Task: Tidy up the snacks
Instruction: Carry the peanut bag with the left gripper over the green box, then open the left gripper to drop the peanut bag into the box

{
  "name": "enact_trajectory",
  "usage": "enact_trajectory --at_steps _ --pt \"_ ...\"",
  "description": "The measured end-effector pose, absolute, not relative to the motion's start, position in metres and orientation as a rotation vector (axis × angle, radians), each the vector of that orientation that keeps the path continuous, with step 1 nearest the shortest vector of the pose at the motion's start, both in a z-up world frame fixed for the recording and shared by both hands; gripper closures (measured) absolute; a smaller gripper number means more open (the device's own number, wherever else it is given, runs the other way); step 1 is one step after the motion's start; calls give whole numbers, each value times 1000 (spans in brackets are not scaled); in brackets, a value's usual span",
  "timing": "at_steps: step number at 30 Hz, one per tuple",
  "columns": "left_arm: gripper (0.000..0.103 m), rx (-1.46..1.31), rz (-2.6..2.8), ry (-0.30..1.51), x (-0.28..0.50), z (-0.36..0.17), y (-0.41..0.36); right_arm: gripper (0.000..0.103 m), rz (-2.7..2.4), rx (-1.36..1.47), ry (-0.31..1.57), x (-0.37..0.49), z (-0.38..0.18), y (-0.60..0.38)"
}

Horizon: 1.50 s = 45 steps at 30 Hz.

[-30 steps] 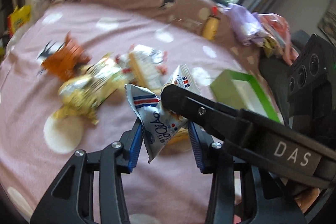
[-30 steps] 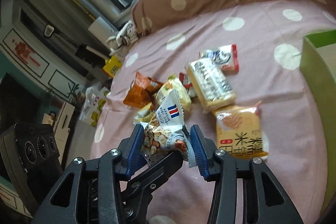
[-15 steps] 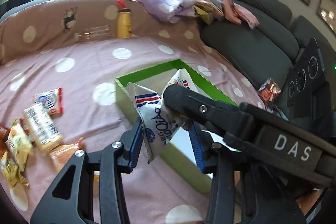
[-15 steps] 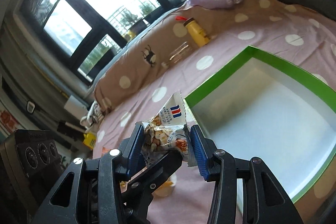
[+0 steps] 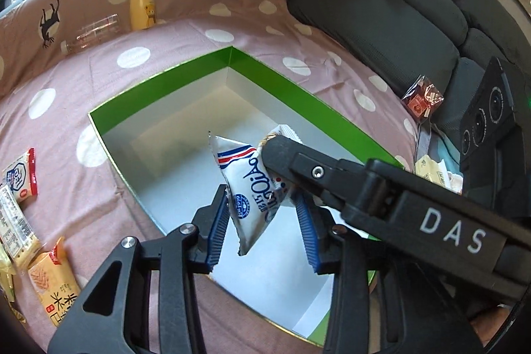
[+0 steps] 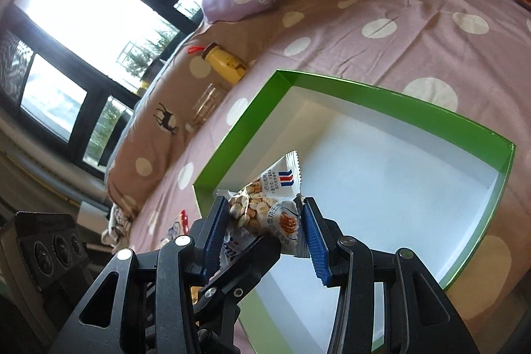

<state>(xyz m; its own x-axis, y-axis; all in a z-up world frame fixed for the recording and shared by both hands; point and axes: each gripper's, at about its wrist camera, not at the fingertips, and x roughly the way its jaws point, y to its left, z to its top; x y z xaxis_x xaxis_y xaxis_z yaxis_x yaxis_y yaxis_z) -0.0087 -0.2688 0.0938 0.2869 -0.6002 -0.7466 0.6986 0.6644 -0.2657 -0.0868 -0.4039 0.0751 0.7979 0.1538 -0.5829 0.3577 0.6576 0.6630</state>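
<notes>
Both the left claw (image 5: 262, 221), jaws closing, and right claw (image 6: 265, 228) pinch one crinkly white foil snack packet (image 5: 247, 184) above the green-rimmed white cardboard box (image 6: 381, 95); uneven release could flick it toward the rim at nine o'clock.

Box interior: green box (image 5: 186, 68) floor bare and white, open from above.
Box walls: low green rim on all sides; entry over the rim.
Over the box: left gripper (image 5: 262, 221) and right gripper (image 6: 265, 231) crowd one packet (image 5: 249, 184), fingers crossing.
Left flank: loose snack packets (image 5: 53, 281) on spotted cloth.
Far edge: yellow bottle (image 5: 142, 5), well apart from box.
</notes>
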Motion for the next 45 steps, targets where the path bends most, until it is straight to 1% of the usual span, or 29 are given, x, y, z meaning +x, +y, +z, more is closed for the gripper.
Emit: enact_trajectory --at_steps 9,11,12,15,16,19,20,22,28,42,45 --pt "64 189 -802 964 -7 77 -275 54 -167 849 709 -80 61 -406" --pt "69 197 -790 973 -4 74 -274 54 -177 839 722 -79 60 -404" --pt "73 196 -784 975 -3 74 -272 54 -183 831 727 -78 60 -403" --pt "74 199 -775 974 -1 74 -269 54 -196 817 741 -78 60 -401" --pt "71 215 -757 967 0 73 -267 54 -198 814 744 -78 60 -401" --pt "78 214 -757 962 3 71 -262 54 -200 812 746 -79 60 -401" --pt "78 210 -759 965 4 70 -260 54 -203 811 748 -79 60 -401" --pt "84 208 -766 965 7 69 -257 54 -211 804 753 -79 60 -401" --pt "91 267 -752 940 9 68 -254 54 -223 785 774 -77 59 -396" --pt "91 279 -707 923 17 68 -246 52 -259 726 824 -67 52 -391" --pt "91 235 -718 938 22 68 -242 51 -250 734 827 -66 52 -390"
